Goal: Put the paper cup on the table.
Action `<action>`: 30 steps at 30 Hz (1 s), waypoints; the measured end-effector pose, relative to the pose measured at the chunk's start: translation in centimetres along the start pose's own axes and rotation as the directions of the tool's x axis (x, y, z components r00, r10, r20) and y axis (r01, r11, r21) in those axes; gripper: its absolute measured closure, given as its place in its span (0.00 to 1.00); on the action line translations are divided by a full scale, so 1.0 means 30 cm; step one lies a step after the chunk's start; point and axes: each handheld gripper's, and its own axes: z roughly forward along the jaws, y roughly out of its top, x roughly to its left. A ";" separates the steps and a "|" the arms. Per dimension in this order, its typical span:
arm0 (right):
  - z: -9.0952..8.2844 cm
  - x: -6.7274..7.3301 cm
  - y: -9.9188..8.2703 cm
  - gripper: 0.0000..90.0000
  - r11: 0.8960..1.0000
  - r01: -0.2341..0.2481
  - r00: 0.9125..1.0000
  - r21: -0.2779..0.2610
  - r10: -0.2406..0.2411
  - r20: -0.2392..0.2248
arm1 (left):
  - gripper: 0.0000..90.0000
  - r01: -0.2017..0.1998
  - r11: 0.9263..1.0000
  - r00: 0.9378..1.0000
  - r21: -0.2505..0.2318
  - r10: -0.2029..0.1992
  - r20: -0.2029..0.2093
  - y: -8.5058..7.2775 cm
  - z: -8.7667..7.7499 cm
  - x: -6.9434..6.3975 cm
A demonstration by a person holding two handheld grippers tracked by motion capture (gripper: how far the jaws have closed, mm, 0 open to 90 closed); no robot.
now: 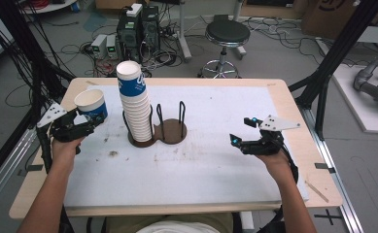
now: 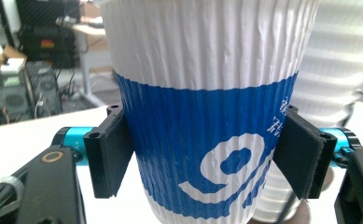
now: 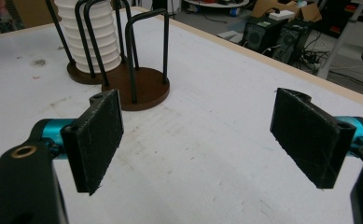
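Paper cup (image 2: 202,116) clamped in our left tongs (image 1: 90,119), right tongs (image 1: 240,131) gaping empty: next, we judge, lower it onto the worktop (image 1: 215,160).

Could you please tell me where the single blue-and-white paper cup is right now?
In the high view the paper cup sits upright between the jaws of the left gripper, above the table's left edge, left of the cup stack in the brown holder.

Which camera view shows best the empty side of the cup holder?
The right gripper view: the empty side of the cup holder is near, with its round brown base and bent black rods plain. The high view shows it small, beside the cup stack. In the left gripper view, the held cup blocks the scene.
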 end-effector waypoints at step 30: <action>0.010 0.012 0.001 0.19 1.000 0.019 1.000 0.014 -0.019 -0.025 | 0.29 0.037 0.951 0.987 0.306 0.012 -0.157 -0.132 0.138 0.064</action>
